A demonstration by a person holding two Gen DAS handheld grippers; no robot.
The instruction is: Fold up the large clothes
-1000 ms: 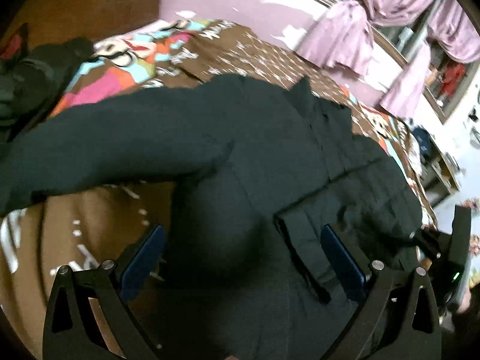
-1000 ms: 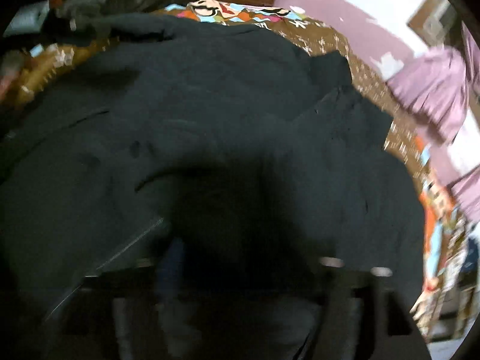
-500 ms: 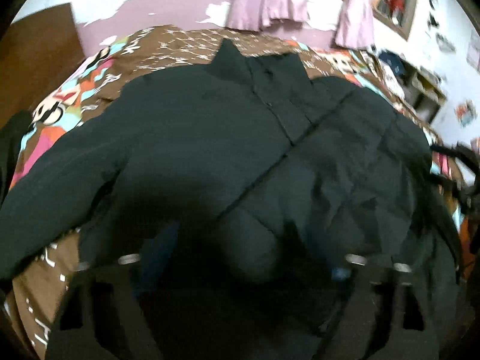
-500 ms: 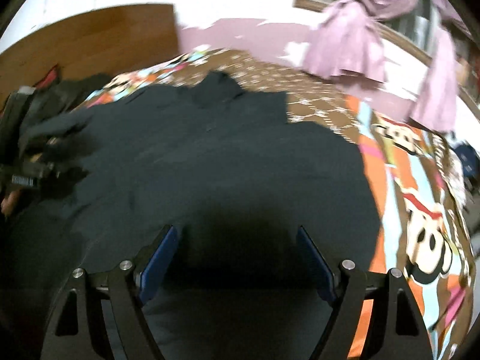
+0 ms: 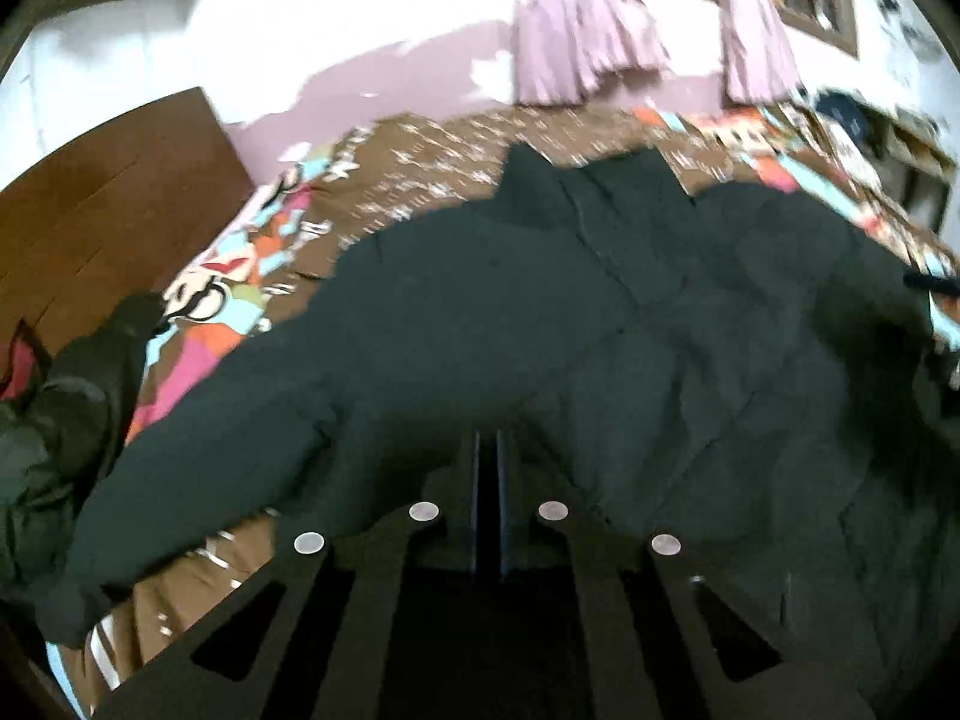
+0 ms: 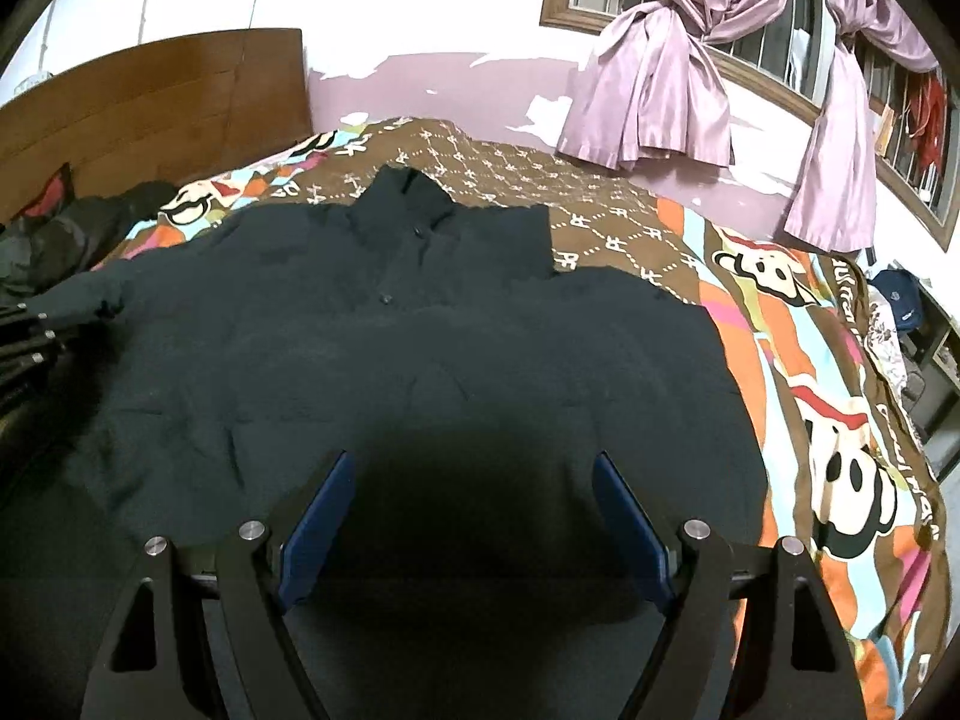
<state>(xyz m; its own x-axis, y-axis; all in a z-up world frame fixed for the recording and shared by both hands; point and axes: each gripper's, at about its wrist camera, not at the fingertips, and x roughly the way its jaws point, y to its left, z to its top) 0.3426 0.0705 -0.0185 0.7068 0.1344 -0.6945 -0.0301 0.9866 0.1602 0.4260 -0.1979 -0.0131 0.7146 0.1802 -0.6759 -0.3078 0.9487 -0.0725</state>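
Observation:
A large black jacket [image 5: 540, 312] lies spread face up on the patterned bed cover [image 5: 420, 162], collar toward the wall. One sleeve [image 5: 210, 468] stretches out to the left. My left gripper [image 5: 489, 438] is shut at the jacket's near edge, and dark cloth bunches up around its tips. In the right wrist view the same jacket [image 6: 420, 330] fills the middle, its collar [image 6: 408, 192] at the far end. My right gripper [image 6: 474, 480] hangs open just above the jacket's lower right part, with nothing between its blue pads [image 6: 318, 516].
A wooden headboard [image 6: 150, 102] stands at the back left, with a heap of dark clothes [image 6: 72, 228] before it. Pink tied curtains [image 6: 660, 72] hang on the far wall. The bed cover [image 6: 810, 360] shows bare to the right, near a low shelf [image 6: 924, 330].
My left gripper went from wide open to shut at the jacket's near edge. Both views have tilted up toward the wall. The right gripper stays open.

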